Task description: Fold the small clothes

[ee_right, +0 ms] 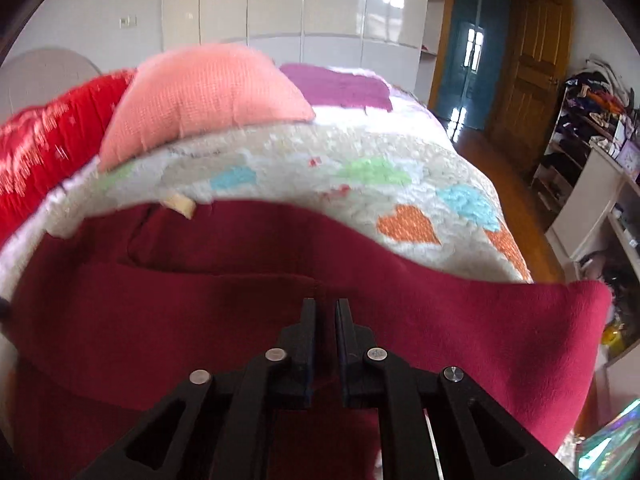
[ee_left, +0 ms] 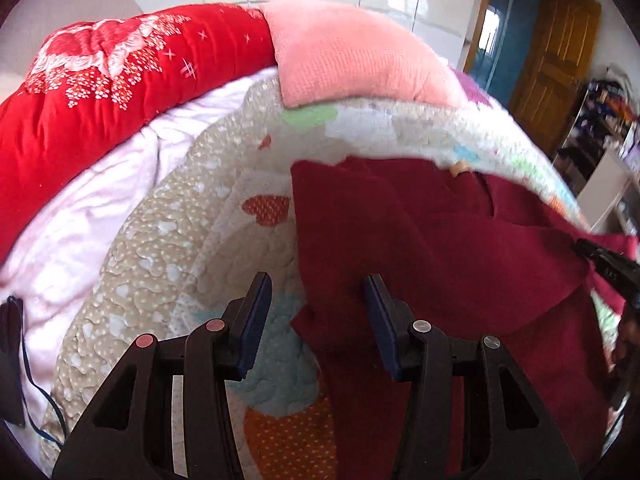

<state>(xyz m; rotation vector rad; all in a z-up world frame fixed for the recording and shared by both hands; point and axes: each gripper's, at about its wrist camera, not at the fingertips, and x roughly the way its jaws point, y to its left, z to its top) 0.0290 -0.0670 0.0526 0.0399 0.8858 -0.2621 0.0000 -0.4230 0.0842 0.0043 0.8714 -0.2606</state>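
A: Where is the garment?

B: The dark red garment point(ee_left: 420, 240) lies spread on the quilt point(ee_left: 168, 240) that covers the bed. In the left wrist view it fills the right half of the picture; its left edge runs down beside an orange heart on the quilt.

A: And the left hand-held gripper point(ee_left: 318, 292)?

B: Its fingers stand wide apart and hold nothing. The left finger hangs over bare quilt, the right finger over the garment's left edge. Whether either touches the cloth, I cannot tell.

A: The right one?

B: The right hand-held gripper point(ee_right: 325, 312) is nearly closed, with only a narrow gap between the fingers. A fold of the garment runs in between them, so it has hold of the cloth. To the right of it a corner of the garment stands raised off the quilt.

A: Does it show in the other view?

B: Yes, at the far right edge, dark and blurred, at a pinched corner of the garment.

A: What else is on the bed?

B: A pink pillow point(ee_right: 208, 92) on the far side, a red blanket point(ee_left: 100, 80) to its left, and a purple cloth point(ee_right: 340, 86) to its right. A wooden door point(ee_right: 528, 68) stands far right.
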